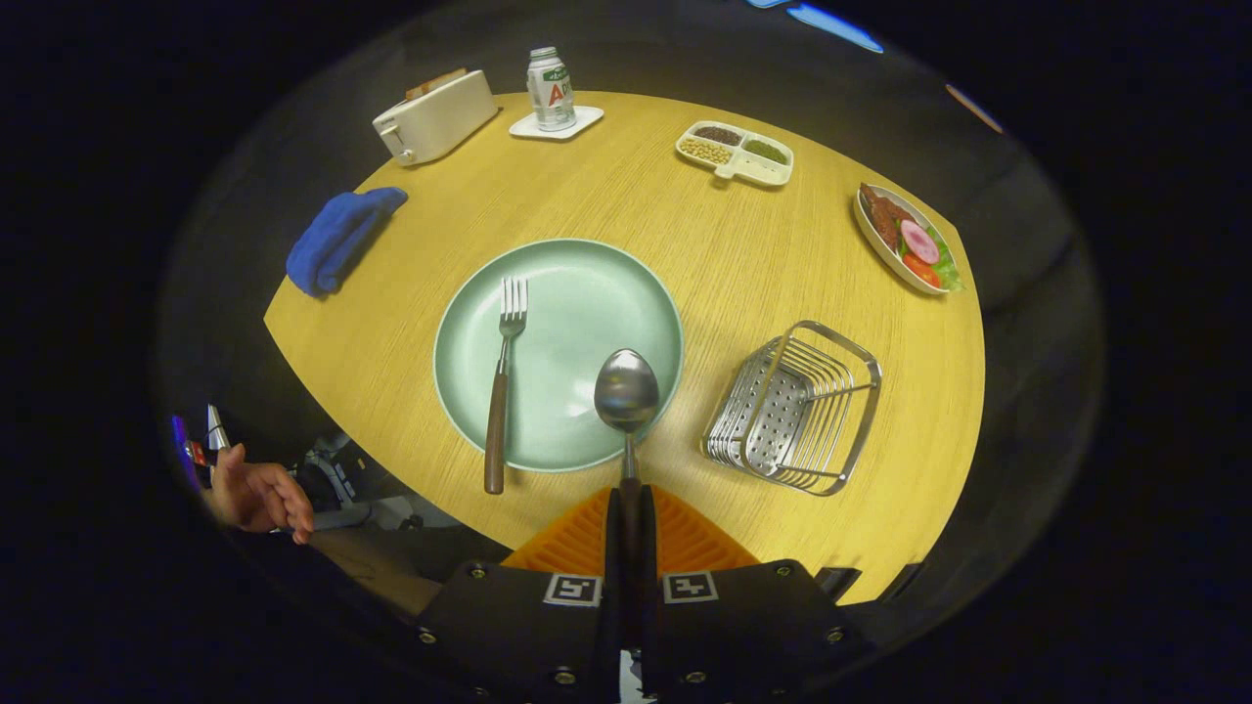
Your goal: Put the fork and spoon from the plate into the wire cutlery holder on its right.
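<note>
A round wooden table (763, 284) stands against dark booth walls. The gripper (629, 518) has its fingers closed on the spoon (627, 396) handle, the bowl held over the green plate's (577, 293) near rim. The fork (502, 386) lies on the plate, and the wire cutlery holder (794, 409) sits just to the plate's right. Beyond are a toaster (435, 115), a blue cloth (337, 240) and a bottle (551, 90) whose label I can't read.

white toaster (435, 115), bottle (550, 89) on coaster (557, 123), blue cloth (340, 239), divided dish (735, 154), salad plate (907, 240), wooden table (685, 235)
</note>
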